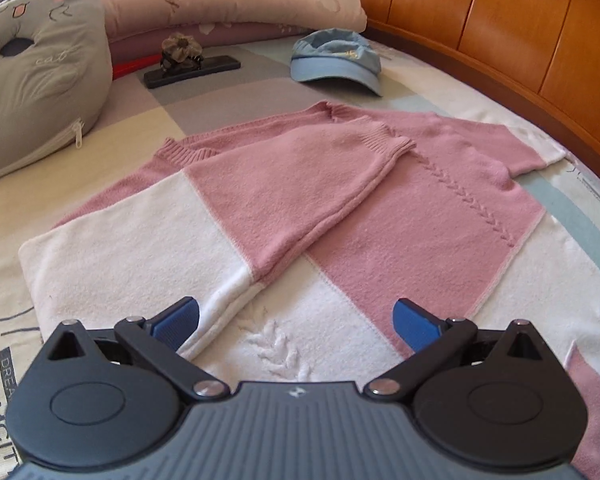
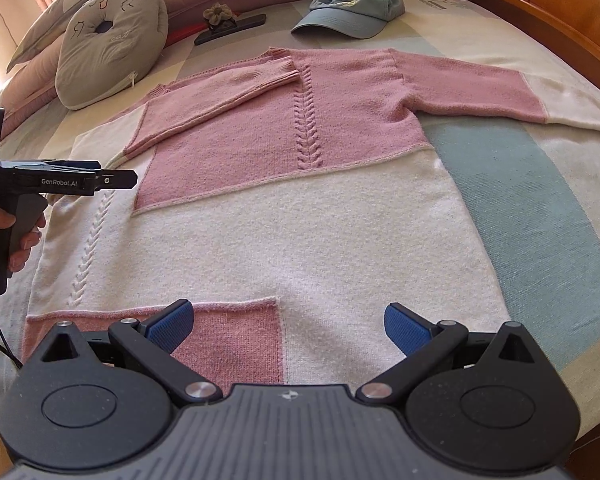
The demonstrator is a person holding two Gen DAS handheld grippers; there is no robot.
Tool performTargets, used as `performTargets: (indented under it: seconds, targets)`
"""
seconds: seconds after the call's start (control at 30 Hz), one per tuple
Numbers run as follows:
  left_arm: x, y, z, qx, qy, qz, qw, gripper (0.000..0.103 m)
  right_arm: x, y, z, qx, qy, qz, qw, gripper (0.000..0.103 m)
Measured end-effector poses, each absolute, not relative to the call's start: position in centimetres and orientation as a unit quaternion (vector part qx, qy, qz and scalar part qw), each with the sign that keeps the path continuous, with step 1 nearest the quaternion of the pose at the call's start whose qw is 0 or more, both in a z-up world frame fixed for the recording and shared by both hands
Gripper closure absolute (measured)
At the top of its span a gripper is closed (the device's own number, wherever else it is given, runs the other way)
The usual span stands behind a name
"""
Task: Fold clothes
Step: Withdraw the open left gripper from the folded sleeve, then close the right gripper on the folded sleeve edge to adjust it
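The left gripper [image 1: 294,324] hovers low over the sweater's white lower part near the bed's front edge, jaws spread wide and holding nothing. In the right wrist view it appears side-on at the left, a hand [image 2: 18,236] wrapped round its grip. The right gripper [image 2: 288,328] hangs above the hem, over a pink patch, its blue pads [image 2: 406,326] likewise wide apart and empty.

The pink-and-white knitted sweater [image 2: 300,208] lies flat in the middle of the bed [image 2: 540,208], collar toward the pillows. One sleeve [image 2: 220,96] is folded across the chest; the other sleeve [image 2: 480,88] stretches out toward the wooden headboard [image 1: 500,12]. A cable braid runs down the front.

The left gripper reads "GenRobot.AI". The bedsheet shows "DREAMCIT" near the front corner; a grey cushion [image 1: 36,80] reads "cat". A blue cap [image 1: 336,60] sits beyond the collar.
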State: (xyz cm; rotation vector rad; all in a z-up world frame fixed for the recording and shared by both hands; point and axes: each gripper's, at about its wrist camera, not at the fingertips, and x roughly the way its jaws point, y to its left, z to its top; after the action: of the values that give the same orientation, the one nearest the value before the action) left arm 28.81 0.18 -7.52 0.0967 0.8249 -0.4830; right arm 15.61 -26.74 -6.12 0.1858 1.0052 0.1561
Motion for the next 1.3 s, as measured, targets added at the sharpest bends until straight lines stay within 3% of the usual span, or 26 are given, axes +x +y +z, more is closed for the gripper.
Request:
performTargets:
  seconds: [0.33,0.63,0.7,0.83,0.93,1.03,1.1,1.13,1.3]
  targets:
    - [29.1,-2.5,-7.4,0.065,0.371,-0.246,0.893,0.001,23.1,-27.4,-4.9,0.2,0.414,0.155,0.874,0.0]
    - [26.9,0.3,-8.7,0.091,0.371,-0.22,0.898,0.001,34.1,-28.3,-8.0,0.327,0.403,0.214,0.827,0.003]
    - [26.8,1.1,-8.8,0.083,0.374,-0.21,0.899,0.001,36.4,-28.3,-9.7,0.354,0.412,0.208,0.813,0.014]
    - [26.7,2.2,-9.0,0.059,0.374,-0.207,0.902,0.001,38.7,-28.1,-11.4,0.377,0.396,0.201,0.813,0.021]
    - [26.8,2.6,-9.2,0.048,0.374,-0.202,0.904,0.001,40.1,-28.0,-11.9,0.384,0.384,0.191,0.818,0.034]
    - [26.9,2.6,-9.3,0.044,0.376,-0.196,0.904,0.001,40.9,-28.2,-12.5,0.389,0.377,0.174,0.822,0.054]
    - [26.8,2.7,-9.3,0.042,0.376,-0.196,0.904,0.001,40.8,-28.4,-12.7,0.389,0.377,0.161,0.825,0.08]
    - [26.8,2.7,-9.2,0.042,0.376,-0.196,0.905,0.001,40.7,-28.4,-12.8,0.388,0.378,0.154,0.827,0.088]
    - [26.4,2.7,-8.4,0.045,0.372,-0.194,0.907,0.001,39.0,-28.2,-11.1,0.356,0.367,0.14,0.848,0.093]
